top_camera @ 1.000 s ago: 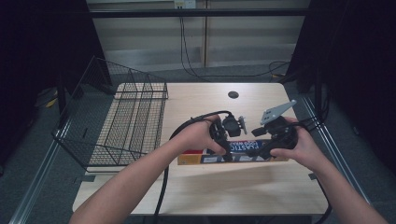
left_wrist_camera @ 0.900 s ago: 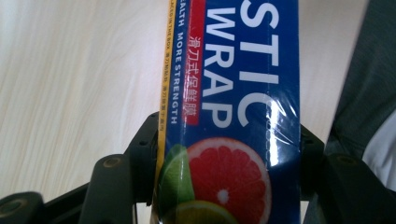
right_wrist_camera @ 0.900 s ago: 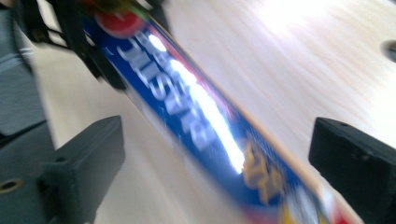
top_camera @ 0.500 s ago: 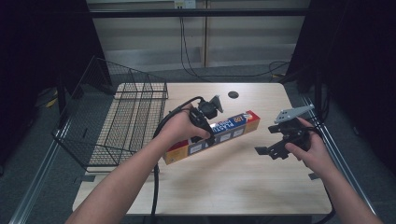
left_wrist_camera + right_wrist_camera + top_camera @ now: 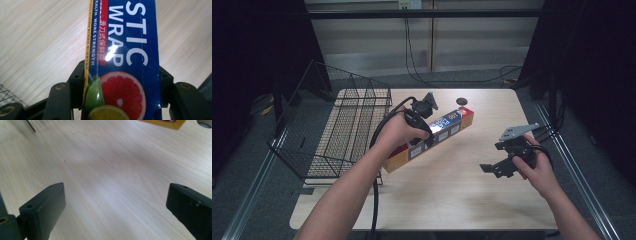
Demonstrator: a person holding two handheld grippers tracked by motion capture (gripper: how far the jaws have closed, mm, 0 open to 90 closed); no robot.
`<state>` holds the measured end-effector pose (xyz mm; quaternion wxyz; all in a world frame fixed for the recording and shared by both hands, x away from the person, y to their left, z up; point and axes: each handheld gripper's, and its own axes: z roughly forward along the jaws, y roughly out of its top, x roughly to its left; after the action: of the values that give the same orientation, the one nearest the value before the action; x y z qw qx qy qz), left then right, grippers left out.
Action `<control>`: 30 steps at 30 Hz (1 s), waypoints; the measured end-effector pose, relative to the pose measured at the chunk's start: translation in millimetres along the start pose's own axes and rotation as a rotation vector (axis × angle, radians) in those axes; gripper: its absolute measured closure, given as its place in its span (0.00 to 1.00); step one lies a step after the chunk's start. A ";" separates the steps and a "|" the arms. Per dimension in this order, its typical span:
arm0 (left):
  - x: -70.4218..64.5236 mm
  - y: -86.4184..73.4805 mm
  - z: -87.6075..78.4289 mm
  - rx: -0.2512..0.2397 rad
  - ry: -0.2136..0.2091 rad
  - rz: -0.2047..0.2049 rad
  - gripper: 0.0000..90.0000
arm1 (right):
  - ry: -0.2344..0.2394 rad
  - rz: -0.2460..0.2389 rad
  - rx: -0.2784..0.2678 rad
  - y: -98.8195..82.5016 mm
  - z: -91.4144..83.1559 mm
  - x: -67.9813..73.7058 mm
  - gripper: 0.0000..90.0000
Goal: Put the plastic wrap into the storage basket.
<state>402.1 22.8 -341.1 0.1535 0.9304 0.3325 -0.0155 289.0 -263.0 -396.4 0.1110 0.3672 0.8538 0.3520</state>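
High view, frame centre: the left hand-held gripper [image 5: 424, 131] alone clamps the plastic wrap box [image 5: 447, 125], now carried tilted toward the wire basket [image 5: 347, 130] at left. The right hand-held gripper [image 5: 498, 168] has just opened, empty over the surface [image 5: 452, 200]; handover looks complete.

Bare table [image 5: 447, 190] ahead; wire basket [image 5: 347, 125] blocks the left.

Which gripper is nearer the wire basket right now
Left. The left gripper, clamped on the plastic wrap box, is just right of the wire basket; the right gripper is open, far across the table.
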 end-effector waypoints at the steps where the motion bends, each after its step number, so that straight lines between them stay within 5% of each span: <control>1: 1.6 -0.3 -1.3 -0.002 0.001 -0.006 0.48 | -0.012 -0.003 -0.002 -0.9 0.8 0.1 0.03; 10: 9.0 -4.2 -14.9 -0.022 0.026 -0.064 0.48 | -0.020 0.055 -0.012 -10.3 7.9 -3.1 0.03; 30: 23.8 -12.4 -40.6 -0.046 0.054 -0.156 0.48 | -0.027 0.065 -0.013 -15.7 7.2 -4.0 0.03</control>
<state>410.0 58.5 -309.0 0.1639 0.8980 0.4083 0.0055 286.5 -269.7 -412.6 0.1130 0.3989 0.8375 0.3559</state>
